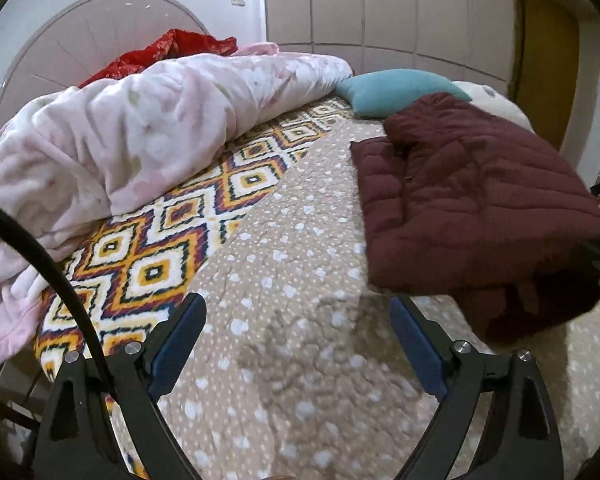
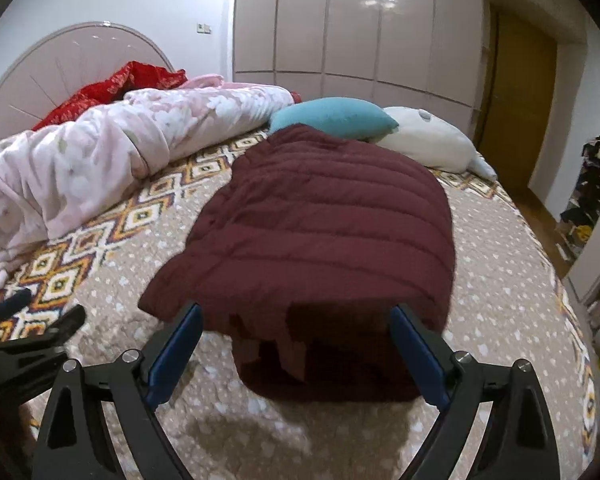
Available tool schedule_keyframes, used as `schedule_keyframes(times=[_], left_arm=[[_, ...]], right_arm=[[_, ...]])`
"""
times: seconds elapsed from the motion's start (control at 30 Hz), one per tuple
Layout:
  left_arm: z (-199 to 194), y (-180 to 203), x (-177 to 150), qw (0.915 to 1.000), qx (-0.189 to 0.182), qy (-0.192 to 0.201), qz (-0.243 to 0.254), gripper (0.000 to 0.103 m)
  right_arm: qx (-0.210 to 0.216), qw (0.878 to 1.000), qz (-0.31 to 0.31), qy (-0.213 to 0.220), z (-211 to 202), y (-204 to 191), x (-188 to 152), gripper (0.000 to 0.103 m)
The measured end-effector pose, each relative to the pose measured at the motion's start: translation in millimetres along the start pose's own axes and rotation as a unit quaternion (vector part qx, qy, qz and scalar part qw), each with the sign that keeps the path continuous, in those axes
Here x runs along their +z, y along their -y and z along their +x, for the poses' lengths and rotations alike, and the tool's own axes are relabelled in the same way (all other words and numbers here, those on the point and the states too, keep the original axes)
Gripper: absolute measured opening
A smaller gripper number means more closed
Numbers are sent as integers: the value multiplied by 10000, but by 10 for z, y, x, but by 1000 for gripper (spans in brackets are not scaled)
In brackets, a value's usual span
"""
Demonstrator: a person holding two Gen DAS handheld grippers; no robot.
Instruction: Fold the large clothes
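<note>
Bed (image 2: 500, 280) under a tan spotted quilt, a diamond-patterned blanket (image 1: 148, 248) showing along the headboard side. Pink floral comforter (image 1: 120, 132) bunched near the headboard, red cloth (image 2: 112, 88) behind it. Maroon puffer jacket (image 2: 324, 232) folded in a thick stack mid-bed, near hem toward the foot edge. Teal pillow (image 2: 332, 116) and white plush pillow (image 2: 428, 140) just beyond its far end. Right gripper (image 2: 296, 320) over the jacket's near hem, fingers spread wide, holding nothing. Left gripper (image 1: 296, 312) over bare quilt beside the jacket, fingers likewise spread.
</note>
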State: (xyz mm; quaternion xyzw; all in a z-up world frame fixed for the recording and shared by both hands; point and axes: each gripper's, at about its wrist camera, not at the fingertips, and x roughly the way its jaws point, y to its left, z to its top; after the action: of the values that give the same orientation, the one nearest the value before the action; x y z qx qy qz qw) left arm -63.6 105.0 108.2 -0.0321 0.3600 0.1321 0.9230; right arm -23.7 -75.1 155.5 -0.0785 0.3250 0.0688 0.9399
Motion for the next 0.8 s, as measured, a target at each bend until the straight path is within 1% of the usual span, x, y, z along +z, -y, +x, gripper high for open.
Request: schedule_keyframes(times=[0.07,0.17,0.47,0.8], left_arm=[[-86,37,-28,9999,-127,-8,-13,92],[-181,89,-63,9994,-328,-30,-39,92],[-253,199,-110,9990,-423,-74,78,92],[-157,229,-162,9987,-445,-230,90,92]], right_arm=[[-187,9998,-31,5,-42,14,-52,96],[-290,9996,14,-2,-103,72,-100,96],[-363,9990,217,-124,-131,223,-172,96],[-586,9978,-68,-299,-28,108,-235,96]])
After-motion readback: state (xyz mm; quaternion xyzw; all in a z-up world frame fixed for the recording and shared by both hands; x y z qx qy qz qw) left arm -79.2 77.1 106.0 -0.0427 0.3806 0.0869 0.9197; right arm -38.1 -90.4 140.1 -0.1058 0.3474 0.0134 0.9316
